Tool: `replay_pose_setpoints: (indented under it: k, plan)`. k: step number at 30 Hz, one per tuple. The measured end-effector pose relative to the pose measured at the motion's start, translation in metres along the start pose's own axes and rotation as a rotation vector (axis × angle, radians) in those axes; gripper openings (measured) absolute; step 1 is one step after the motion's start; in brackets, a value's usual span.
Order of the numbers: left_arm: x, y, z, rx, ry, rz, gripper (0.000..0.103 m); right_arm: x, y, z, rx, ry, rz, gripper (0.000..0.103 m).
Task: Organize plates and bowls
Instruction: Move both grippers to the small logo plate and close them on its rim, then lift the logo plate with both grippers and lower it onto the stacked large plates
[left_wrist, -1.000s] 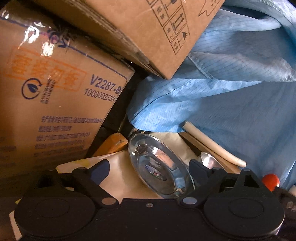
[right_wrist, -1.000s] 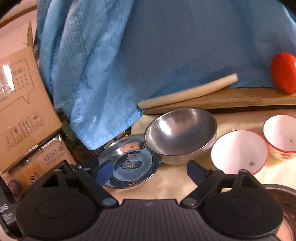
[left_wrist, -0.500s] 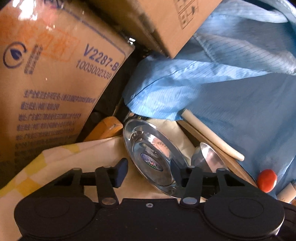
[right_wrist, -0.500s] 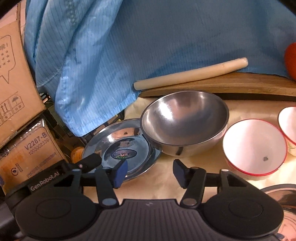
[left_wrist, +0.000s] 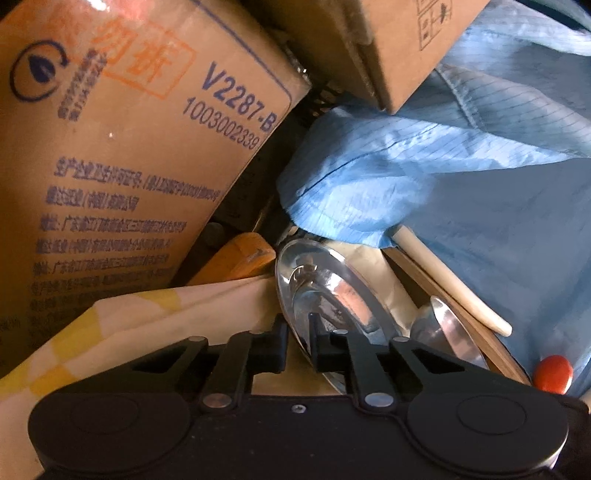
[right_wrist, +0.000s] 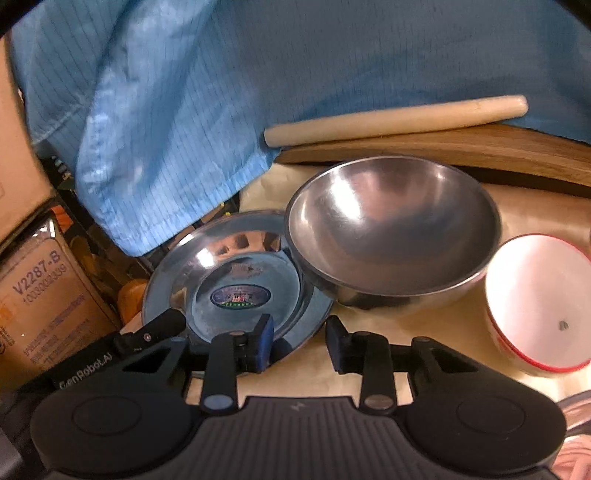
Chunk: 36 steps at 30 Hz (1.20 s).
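A shiny steel plate (right_wrist: 236, 291) with a blue sticker lies on the cream cloth; it also shows in the left wrist view (left_wrist: 328, 291), seen edge-on. My left gripper (left_wrist: 298, 345) is shut on the plate's near rim, and its black finger shows at that rim in the right wrist view (right_wrist: 162, 325). A steel bowl (right_wrist: 391, 229) sits to the right of the plate, overlapping its edge; it also shows in the left wrist view (left_wrist: 447, 332). A white bowl with a red rim (right_wrist: 539, 302) stands further right. My right gripper (right_wrist: 300, 341) is partly closed and empty, just before the plate's near edge.
Cardboard boxes (left_wrist: 129, 155) crowd the left. A blue garment (right_wrist: 258, 74) hangs behind. A rolling pin (right_wrist: 395, 118) lies on a wooden board (right_wrist: 461, 151). A red tomato (left_wrist: 553, 373) sits at the right. An orange object (left_wrist: 243, 258) lies by the box.
My left gripper moved in and closed on the plate's rim. My right gripper narrowed its jaws and came closer to the plate and steel bowl.
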<state>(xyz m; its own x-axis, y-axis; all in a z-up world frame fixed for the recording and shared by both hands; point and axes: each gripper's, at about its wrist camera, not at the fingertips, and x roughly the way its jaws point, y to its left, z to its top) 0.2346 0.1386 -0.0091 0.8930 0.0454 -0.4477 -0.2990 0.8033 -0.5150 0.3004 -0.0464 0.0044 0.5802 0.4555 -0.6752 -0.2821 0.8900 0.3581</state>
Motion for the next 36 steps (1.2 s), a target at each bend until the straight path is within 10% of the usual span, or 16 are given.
replay_pose_setpoints:
  k: [36]
  plan:
    - [-0.077, -0.002, -0.034, 0.093, 0.026, 0.006, 0.014, -0.075, 0.002, -0.068, -0.003, -0.123, 0.016, 0.026]
